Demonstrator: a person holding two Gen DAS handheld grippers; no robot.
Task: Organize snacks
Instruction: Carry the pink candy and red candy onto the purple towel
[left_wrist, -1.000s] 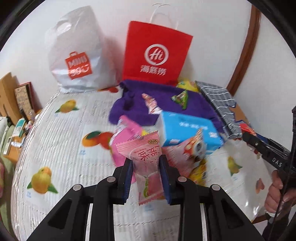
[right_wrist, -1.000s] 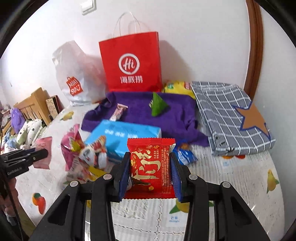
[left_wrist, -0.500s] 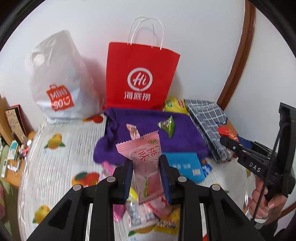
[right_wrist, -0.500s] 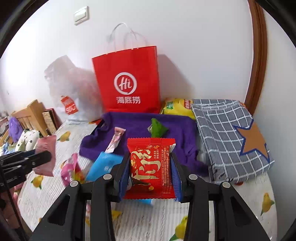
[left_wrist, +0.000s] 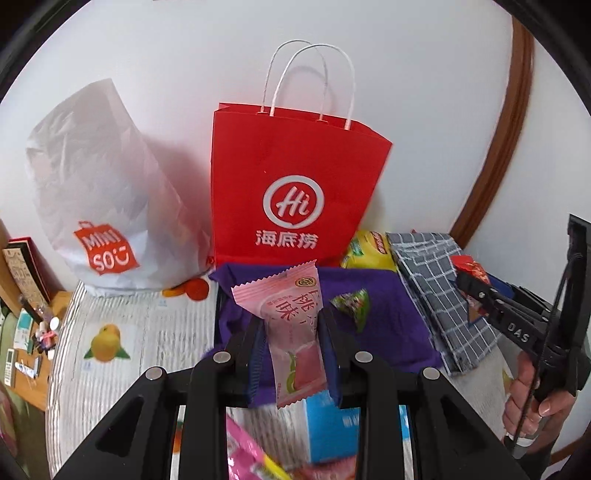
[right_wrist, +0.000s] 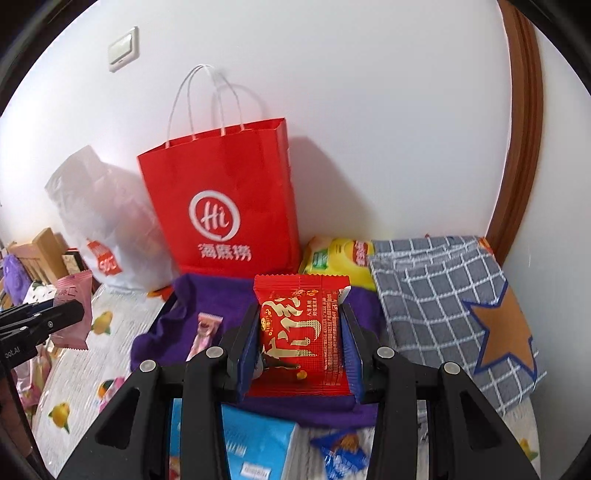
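My left gripper (left_wrist: 291, 350) is shut on a pink peach snack packet (left_wrist: 291, 325), held upright above the table. My right gripper (right_wrist: 300, 345) is shut on a red snack packet (right_wrist: 301, 332) with gold lettering. Both are raised in front of the red paper bag (left_wrist: 291, 192), also in the right wrist view (right_wrist: 225, 206), which stands open against the wall. The right gripper shows at the right edge of the left view (left_wrist: 480, 291); the left one shows at the left edge of the right view (right_wrist: 55, 317). A purple cloth (right_wrist: 221, 295) below carries a green triangular snack (left_wrist: 352, 304) and a pink bar (right_wrist: 205, 334).
A white Miniso plastic bag (left_wrist: 107, 206) stands left of the red bag. A yellow packet (right_wrist: 332, 258) and a grey checked cloth with a star (right_wrist: 450, 295) lie to the right. A blue box (right_wrist: 255, 443) and loose snacks (left_wrist: 247, 458) lie on the fruit-print tablecloth (left_wrist: 122, 332).
Both grippers have risen and moved toward the red bag with their packets still held. The table items have dropped lower in both views.
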